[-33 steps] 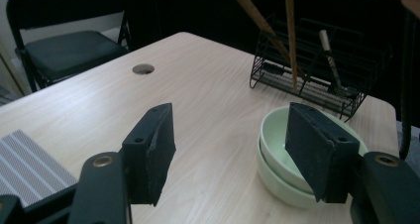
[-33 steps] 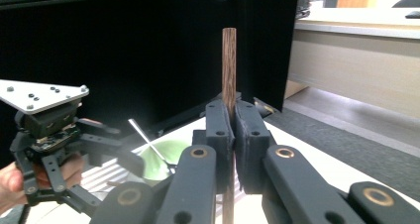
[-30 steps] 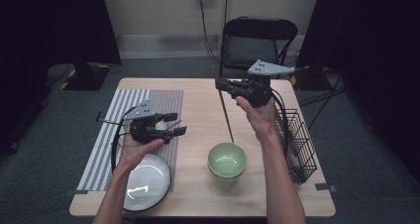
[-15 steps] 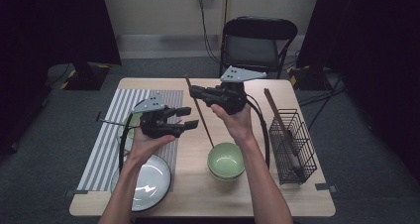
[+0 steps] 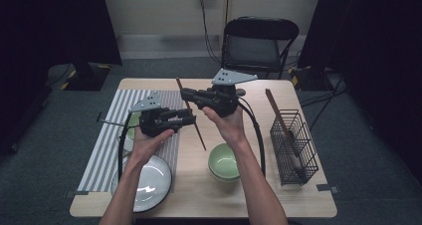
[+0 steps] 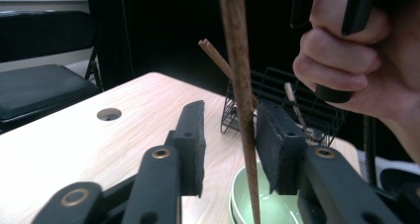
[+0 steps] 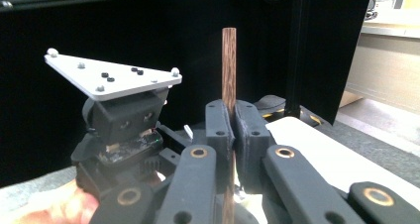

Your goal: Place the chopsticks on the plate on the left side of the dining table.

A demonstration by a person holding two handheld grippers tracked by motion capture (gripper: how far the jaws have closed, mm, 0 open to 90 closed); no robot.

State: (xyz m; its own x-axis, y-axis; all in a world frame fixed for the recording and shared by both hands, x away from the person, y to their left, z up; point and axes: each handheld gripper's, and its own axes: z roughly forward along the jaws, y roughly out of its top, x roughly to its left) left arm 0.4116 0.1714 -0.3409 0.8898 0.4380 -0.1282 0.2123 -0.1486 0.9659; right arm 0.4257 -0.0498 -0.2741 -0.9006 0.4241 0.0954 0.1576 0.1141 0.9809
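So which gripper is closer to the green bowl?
Right. The right gripper holds a stick just above the green bowl; the left gripper is farther left, over the mat.

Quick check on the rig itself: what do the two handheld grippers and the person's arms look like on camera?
Both grippers, left and right, are matte black with two blocky jaws on linkage arms with brass-coloured pivot rings. Each carries a grey three-cornered plate on top, dotted with small screws, and trails a black cable. The person's forearms are bare, with no sleeves or gloves showing.
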